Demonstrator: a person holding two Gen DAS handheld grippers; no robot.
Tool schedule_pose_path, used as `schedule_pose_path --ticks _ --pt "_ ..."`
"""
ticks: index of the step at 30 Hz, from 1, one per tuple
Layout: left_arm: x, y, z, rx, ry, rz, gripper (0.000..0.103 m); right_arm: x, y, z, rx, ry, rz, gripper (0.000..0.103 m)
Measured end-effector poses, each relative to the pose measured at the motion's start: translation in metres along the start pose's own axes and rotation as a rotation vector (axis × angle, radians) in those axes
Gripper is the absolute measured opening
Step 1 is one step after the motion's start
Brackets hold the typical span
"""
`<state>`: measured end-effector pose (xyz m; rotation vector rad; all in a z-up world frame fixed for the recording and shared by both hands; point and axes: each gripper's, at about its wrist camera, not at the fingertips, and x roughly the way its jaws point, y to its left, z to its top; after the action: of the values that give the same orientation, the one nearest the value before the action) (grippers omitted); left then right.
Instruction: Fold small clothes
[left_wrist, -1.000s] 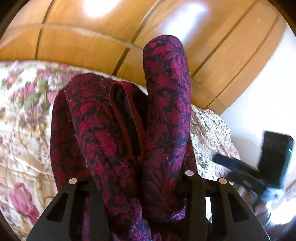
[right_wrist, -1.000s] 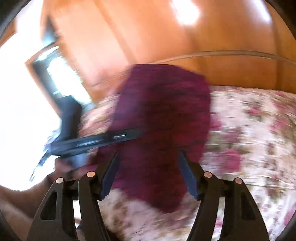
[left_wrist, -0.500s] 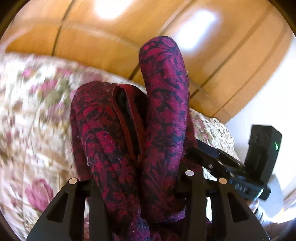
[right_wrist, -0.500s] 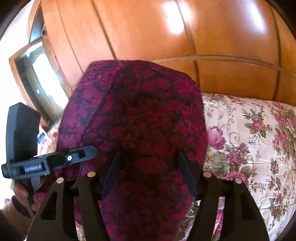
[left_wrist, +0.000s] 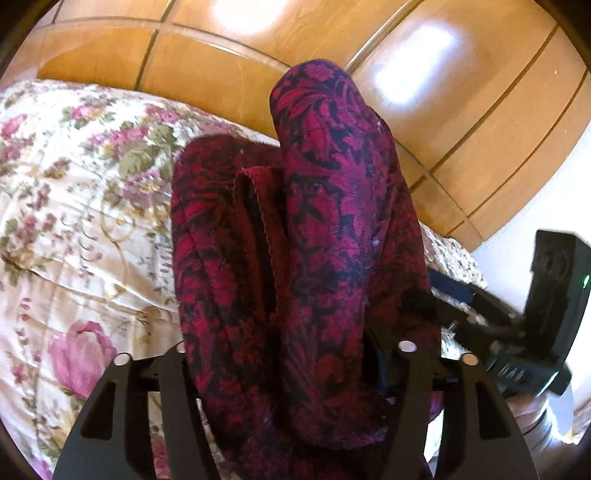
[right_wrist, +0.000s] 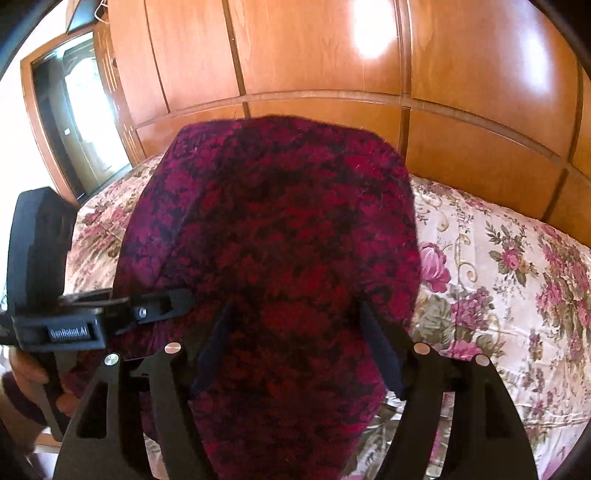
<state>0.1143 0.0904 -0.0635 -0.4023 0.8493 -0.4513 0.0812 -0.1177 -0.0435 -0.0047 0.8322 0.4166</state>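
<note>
We hold the garment (left_wrist: 325, 258), a soft burgundy floral knit, above the flowered bedspread (left_wrist: 74, 206), its bunched folds running lengthwise away from us. Our left gripper (left_wrist: 295, 369) clamps it; our right gripper (right_wrist: 295, 350) stands open, fabric draped between.

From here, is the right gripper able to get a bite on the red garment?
Probably yes. The red patterned garment already lies bunched between the right gripper's spread jaws with nothing blocking it. The left gripper pinches the cloth's left edge, off to one side, clear of the right jaws' closing path.
</note>
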Motion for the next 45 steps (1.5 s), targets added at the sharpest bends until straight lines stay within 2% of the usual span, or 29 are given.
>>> schedule_pose_path --ticks 1,5,10,12,16,20,22,26,29,31,33,35,37,42,45 --pt "-0.006 -0.004 0.0 0.011 -0.013 0.026 0.069 -0.005 0.0 0.007 0.007 -0.019 0.005 0.07" --pt "-0.024 -0.005 -0.002 0.04 -0.045 0.055 0.069 -0.003 0.009 0.032 -0.008 -0.069 0.015 0.071" --pt "-0.028 0.004 0.0 0.029 -0.064 0.092 0.069 0.038 0.016 0.059 -0.01 -0.041 -0.011 0.079" --pt "-0.029 0.009 -0.004 -0.016 -0.062 0.077 0.069 0.054 0.014 0.07 -0.001 -0.017 -0.025 0.083" --pt "-0.01 0.026 -0.013 -0.087 -0.027 0.078 0.068 0.095 0.007 0.079 0.019 0.118 0.007 0.087" --pt "0.003 0.048 -0.023 -0.216 0.009 -0.023 0.068 0.119 -0.003 0.074 0.014 0.182 0.02 0.091" --pt "0.002 0.044 -0.022 -0.206 0.002 -0.019 0.068 0.122 -0.01 0.072 0.038 0.176 0.041 0.092" --pt "0.0 0.027 -0.012 -0.098 -0.021 0.062 0.072 0.117 -0.015 0.066 0.056 0.136 0.05 0.092" --pt "0.0 0.031 -0.011 -0.103 -0.018 0.06 0.077 0.108 -0.017 0.064 0.077 0.092 0.069 0.092" --pt "-0.002 0.034 -0.014 -0.139 -0.013 0.039 0.077 0.1 -0.016 0.062 0.073 0.07 0.068 0.092" --pt "-0.009 0.029 -0.017 -0.126 -0.029 0.041 0.077 0.093 -0.013 0.06 0.055 0.049 0.06 0.093" --pt "-0.015 0.018 -0.019 -0.07 -0.054 0.08 0.077 0.09 -0.013 0.058 0.051 0.038 0.053 0.093" --pt "-0.018 0.004 -0.02 0.001 -0.075 0.157 0.077 0.087 -0.015 0.058 0.069 0.037 0.053 0.093" --pt "-0.039 -0.016 -0.014 0.044 -0.162 0.252 0.077 0.062 -0.012 0.053 0.058 -0.001 -0.006 0.101" --pt "-0.044 -0.026 -0.012 0.097 -0.183 0.337 0.084 0.046 -0.017 0.037 0.067 -0.014 -0.016 0.101"
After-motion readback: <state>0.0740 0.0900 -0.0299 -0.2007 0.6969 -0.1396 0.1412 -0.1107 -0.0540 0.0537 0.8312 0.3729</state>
